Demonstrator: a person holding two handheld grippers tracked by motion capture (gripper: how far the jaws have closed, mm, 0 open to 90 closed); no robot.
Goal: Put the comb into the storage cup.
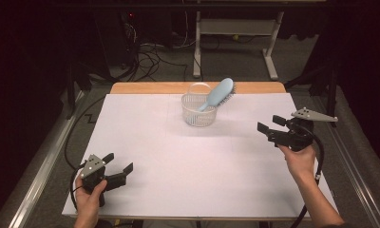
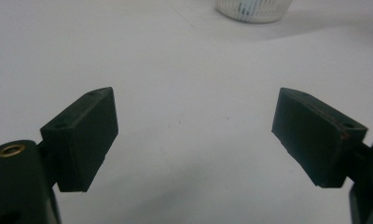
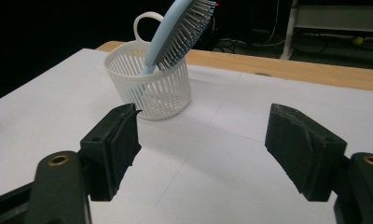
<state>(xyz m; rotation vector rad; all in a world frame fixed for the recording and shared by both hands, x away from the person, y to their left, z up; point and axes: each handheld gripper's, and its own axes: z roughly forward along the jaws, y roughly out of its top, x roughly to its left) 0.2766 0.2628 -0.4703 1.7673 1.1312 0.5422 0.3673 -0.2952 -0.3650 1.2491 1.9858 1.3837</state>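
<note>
While brush (image 1: 220, 93) leans handle-down in basket (image 1: 199, 114), head overhanging rim: top-heavy. Right gripper (image 1: 270, 128) near basket, jaws spread, empty. Left gripper (image 1: 118, 167) well apart from basket, likewise released. Risk: nudging head tips light basket.

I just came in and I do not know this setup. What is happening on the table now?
A person sits at a white table with a two-jaw gripper in each hand. The left gripper and the right gripper are both open, hold nothing and are apart from the things. At the far middle stands a white slotted basket with a light blue hairbrush leaning in it, handle down, bristle head over the rim.
</note>
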